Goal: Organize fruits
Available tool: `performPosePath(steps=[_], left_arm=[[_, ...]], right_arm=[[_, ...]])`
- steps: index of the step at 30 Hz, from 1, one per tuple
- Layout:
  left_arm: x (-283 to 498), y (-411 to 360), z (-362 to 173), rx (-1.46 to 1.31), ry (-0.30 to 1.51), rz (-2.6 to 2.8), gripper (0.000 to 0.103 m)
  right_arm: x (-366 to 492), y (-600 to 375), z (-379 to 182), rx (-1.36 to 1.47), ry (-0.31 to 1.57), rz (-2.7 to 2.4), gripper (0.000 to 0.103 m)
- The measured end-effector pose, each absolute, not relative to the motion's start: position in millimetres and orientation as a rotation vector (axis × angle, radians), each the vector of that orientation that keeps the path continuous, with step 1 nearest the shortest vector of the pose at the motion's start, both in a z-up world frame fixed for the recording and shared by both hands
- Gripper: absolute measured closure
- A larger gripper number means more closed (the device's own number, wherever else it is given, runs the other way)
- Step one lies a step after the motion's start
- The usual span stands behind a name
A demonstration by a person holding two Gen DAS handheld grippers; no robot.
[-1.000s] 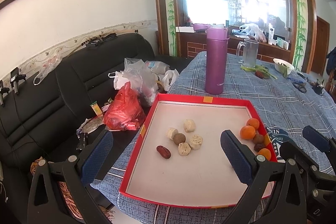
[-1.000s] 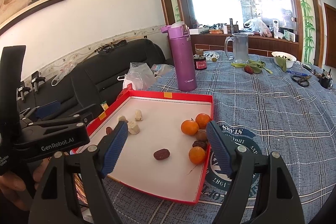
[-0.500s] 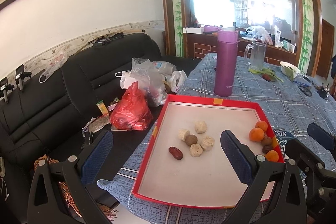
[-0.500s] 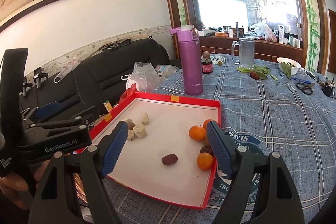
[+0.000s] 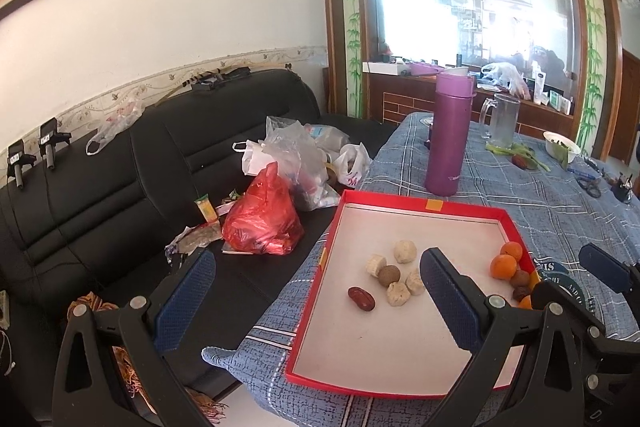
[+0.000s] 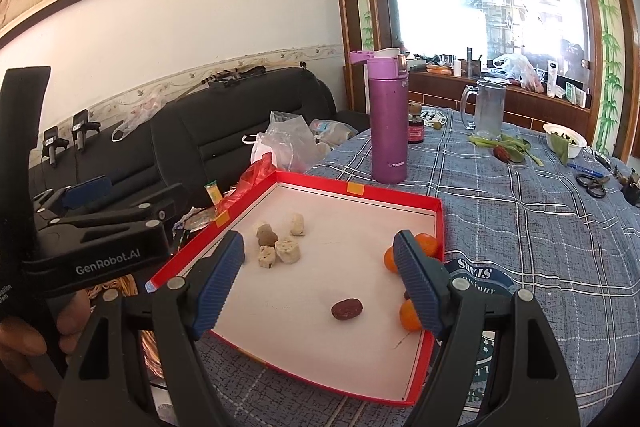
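A red tray [image 5: 424, 203] with a white floor lies on the blue checked tablecloth. In it are several pale lumps [image 5: 405, 251] around a brown nut [image 5: 389, 275], a dark red date [image 5: 361, 298], and small oranges [image 5: 503, 266] with dark fruits in the right corner. My left gripper [image 5: 316, 261] is open and empty, over the tray's near left edge. My right gripper [image 6: 319, 247] is also open and empty, hovering above the tray's near half, with the date [image 6: 347, 308] between its fingers in the image and the oranges [image 6: 409, 315] by its right finger. The left gripper [image 6: 100, 227] shows at the left.
A purple flask [image 6: 389, 119] stands just behind the tray, with a glass jug [image 6: 488, 111], a white bowl [image 6: 566, 143], greens and scissors [image 6: 592, 183] farther back. Left of the table is a black sofa [image 5: 120, 187] holding a red bag [image 5: 262, 223] and plastic bags.
Both grippers have drawn back and up from the tray, which now sits farther off and more to the right in each view. The fruits have not moved. Both stay open.
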State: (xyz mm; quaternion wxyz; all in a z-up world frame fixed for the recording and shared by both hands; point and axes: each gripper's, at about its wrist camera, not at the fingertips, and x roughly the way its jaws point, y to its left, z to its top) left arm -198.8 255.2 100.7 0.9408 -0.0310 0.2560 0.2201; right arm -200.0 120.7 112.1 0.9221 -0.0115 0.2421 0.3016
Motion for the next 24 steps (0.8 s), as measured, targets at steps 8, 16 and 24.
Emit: performPosePath(steps=[8,16,24], left_arm=[[-199,264,99,-0.085,0.525,0.468,0.001],[-199,261,100,-0.087,0.511,0.438,0.001],[-189,244,98,-0.043,0.540,0.414,0.001]], right_arm=[[-197,124,110,-0.017,0.513,0.615,0.025],[-193,122,108,0.001,0.510,0.610,0.025],[-186,104,107,0.032,0.510,0.584,0.025]])
